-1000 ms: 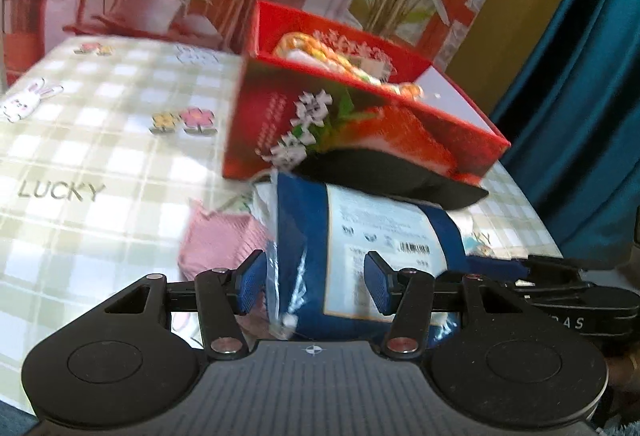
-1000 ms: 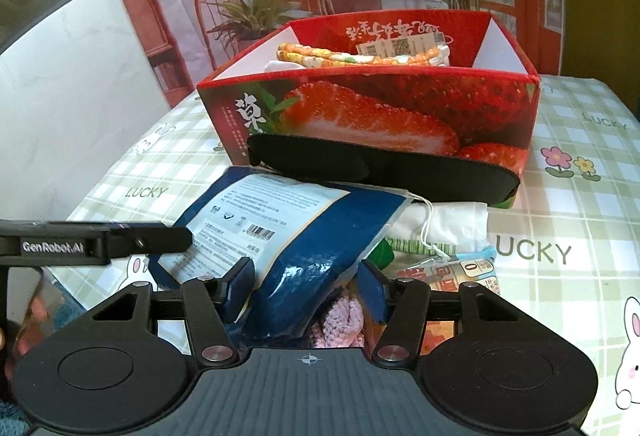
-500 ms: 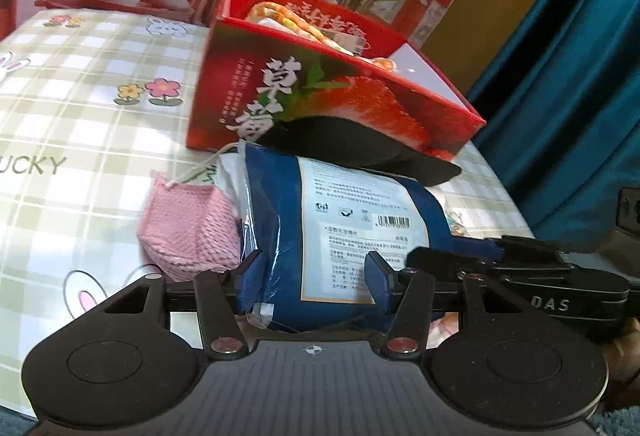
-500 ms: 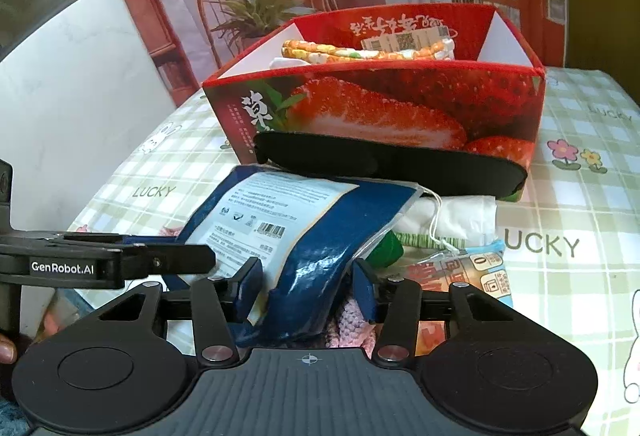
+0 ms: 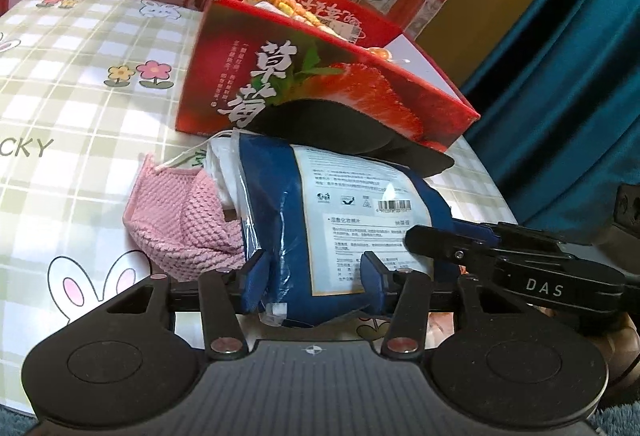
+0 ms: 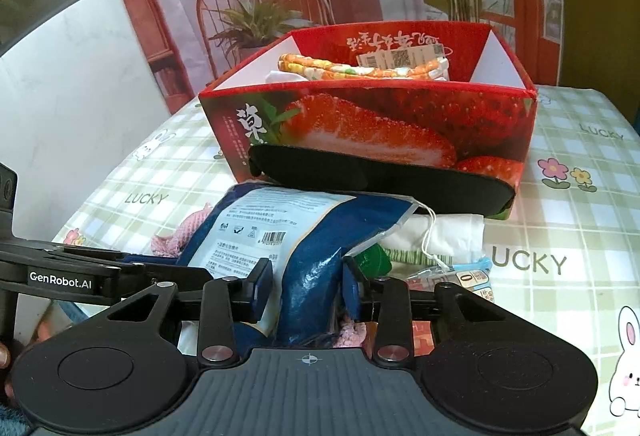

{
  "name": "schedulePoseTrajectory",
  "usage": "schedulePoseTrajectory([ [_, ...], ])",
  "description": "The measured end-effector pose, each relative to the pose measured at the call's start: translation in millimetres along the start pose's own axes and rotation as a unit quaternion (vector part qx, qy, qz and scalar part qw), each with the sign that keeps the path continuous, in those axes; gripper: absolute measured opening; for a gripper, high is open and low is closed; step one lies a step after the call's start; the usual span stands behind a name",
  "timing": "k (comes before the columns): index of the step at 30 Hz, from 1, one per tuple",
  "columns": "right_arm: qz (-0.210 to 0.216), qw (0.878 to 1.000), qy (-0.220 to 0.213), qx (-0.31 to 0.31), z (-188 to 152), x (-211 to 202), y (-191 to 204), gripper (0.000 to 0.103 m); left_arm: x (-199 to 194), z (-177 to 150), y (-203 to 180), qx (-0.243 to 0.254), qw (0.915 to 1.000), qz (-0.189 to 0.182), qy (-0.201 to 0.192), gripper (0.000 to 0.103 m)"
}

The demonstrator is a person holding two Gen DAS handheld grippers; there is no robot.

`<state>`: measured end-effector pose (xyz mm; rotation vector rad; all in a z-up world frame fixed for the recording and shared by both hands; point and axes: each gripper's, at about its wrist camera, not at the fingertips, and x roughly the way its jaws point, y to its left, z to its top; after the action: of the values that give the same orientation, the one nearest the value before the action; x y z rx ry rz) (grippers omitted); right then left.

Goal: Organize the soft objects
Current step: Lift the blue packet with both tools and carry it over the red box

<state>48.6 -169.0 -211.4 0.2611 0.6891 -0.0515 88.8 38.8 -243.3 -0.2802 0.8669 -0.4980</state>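
Blue pack (image 5: 348, 220) lies on the tabletop (image 5: 80, 83) right in front of both tongs, long axis running away twd the red box (image 6: 372, 123) just beyond. Left tongs (image 5: 312, 272) straddle its near end at mid width, jaws closing, pads at its sides. Right tongs (image 6: 308, 276) are narrower and closing on the pack's near right fold; pink cloth (image 5: 180, 220) sits left of the left tongs.

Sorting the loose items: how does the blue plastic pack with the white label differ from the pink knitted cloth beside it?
The blue plastic pack is glossy, puffed up and printed with a barcode; the pink knitted cloth is matte, textured and crumpled flat. The pack sits between both grippers' fingers; the cloth lies ungripped, partly tucked under the pack. Both are soft and lie outside the red strawberry box.
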Motion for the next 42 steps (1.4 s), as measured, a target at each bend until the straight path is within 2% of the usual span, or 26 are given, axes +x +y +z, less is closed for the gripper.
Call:
schedulePoseTrajectory([
  [5, 0.008, 1.0, -0.021, -0.005, 1, -8, 3, 0.032, -12, 4, -6, 0.012, 0.9996, 0.001, -0.024, 0.052],
  [13, 0.014, 0.993, -0.102, -0.052, 20, -44, 15, 0.032, -52, 26, -28, 0.052, 0.9939, -0.011, -0.096, 0.052],
  [16, 0.014, 0.989, -0.13, -0.075, 31, -59, 20, 0.032, -65, 35, -41, 0.077, 0.9895, -0.003, -0.122, 0.052],
  [20, 0.01, 0.982, -0.159, -0.101, 49, -73, 25, 0.032, -76, 52, -52, 0.086, 0.9849, -0.008, -0.15, 0.052],
  [26, 0.014, 0.979, -0.175, -0.109, 84, -72, 22, 0.032, -75, 86, -65, 0.106, 0.9796, 0.007, -0.171, 0.052],
  [29, 0.024, 0.98, -0.174, -0.095, 107, -64, 14, 0.032, -66, 108, -68, 0.115, 0.9775, 0.016, -0.176, 0.052],
  [34, 0.018, 0.979, -0.174, -0.102, 148, -37, 0, 0.032, -40, 150, -63, 0.105, 0.9798, 0.024, -0.169, 0.052],
  [38, 0.013, 0.983, -0.161, -0.088, 176, -6, -17, 0.032, -11, 184, -50, 0.077, 0.9857, 0.028, -0.147, 0.052],
  [42, 0.005, 0.988, -0.138, -0.063, 197, 31, -36, 0.032, 23, 204, -38, 0.053, 0.9913, 0.034, -0.116, 0.052],
])
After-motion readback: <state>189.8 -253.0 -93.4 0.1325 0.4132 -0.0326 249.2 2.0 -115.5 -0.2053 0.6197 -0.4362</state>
